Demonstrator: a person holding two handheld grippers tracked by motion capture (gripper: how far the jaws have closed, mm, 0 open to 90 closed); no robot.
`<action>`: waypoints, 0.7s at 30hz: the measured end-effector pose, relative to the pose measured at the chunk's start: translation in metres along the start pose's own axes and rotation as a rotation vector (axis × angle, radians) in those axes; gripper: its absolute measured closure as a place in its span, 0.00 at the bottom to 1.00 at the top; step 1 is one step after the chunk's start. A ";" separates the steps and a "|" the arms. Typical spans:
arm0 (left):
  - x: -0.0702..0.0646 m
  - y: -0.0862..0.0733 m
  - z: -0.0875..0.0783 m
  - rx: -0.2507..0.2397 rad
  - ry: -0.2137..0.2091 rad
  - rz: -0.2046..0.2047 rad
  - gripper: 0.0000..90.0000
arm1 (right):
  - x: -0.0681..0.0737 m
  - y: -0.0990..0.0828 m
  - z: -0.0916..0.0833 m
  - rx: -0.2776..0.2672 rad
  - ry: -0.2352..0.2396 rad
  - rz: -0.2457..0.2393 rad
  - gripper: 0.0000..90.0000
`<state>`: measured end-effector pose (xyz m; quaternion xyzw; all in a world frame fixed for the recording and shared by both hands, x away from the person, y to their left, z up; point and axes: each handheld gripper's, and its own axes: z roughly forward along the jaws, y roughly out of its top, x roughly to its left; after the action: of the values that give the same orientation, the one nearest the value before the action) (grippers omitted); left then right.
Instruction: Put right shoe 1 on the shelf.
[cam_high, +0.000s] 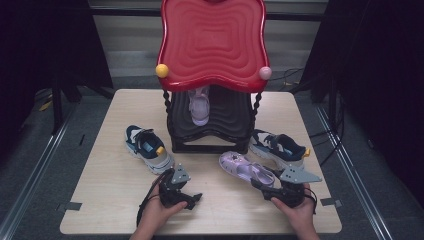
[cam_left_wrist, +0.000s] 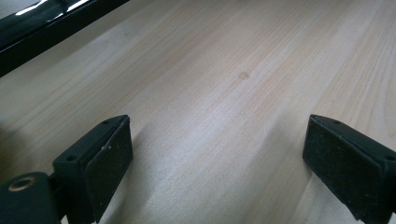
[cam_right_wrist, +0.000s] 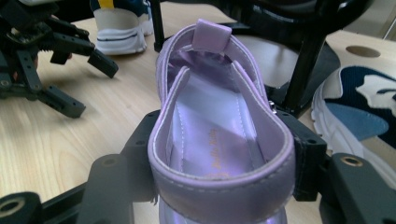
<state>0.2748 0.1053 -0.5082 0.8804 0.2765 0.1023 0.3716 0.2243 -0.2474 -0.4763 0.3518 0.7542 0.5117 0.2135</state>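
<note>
A lilac sandal (cam_high: 245, 167) lies on the wooden table (cam_high: 115, 200), in front of a shoe rack and to the right, toe pointing toward it. My right gripper (cam_high: 262, 182) is shut on its heel. In the right gripper view the two black jaws clamp the heel strap of the sandal (cam_right_wrist: 210, 116) from both sides. A matching lilac sandal (cam_high: 200, 107) stands on the rack's black lower shelf (cam_high: 225, 125). My left gripper (cam_high: 192, 200) rests low near the table's front edge. It is open, with nothing but bare wood between its pads (cam_left_wrist: 109, 158).
The rack has a red wavy top (cam_high: 215, 40) on twisted black posts. A navy and white sneaker (cam_high: 147, 147) lies left of the rack, and its mate (cam_high: 277, 147) lies right of it, close behind the held sandal. Dark curtains flank the table.
</note>
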 end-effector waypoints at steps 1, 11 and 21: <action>0.000 0.000 0.000 0.000 0.000 0.000 0.09 | 0.001 0.001 0.000 -0.006 -0.002 -0.003 0.46; 0.000 0.000 0.000 0.002 0.005 0.000 0.09 | 0.009 0.012 0.003 -0.051 -0.033 -0.001 0.46; 0.000 0.000 0.000 0.001 0.005 0.000 0.09 | 0.014 0.026 0.000 -0.110 -0.099 0.012 0.46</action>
<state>0.2747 0.1052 -0.5082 0.8804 0.2772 0.1042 0.3703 0.2233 -0.2316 -0.4515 0.3688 0.7112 0.5358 0.2665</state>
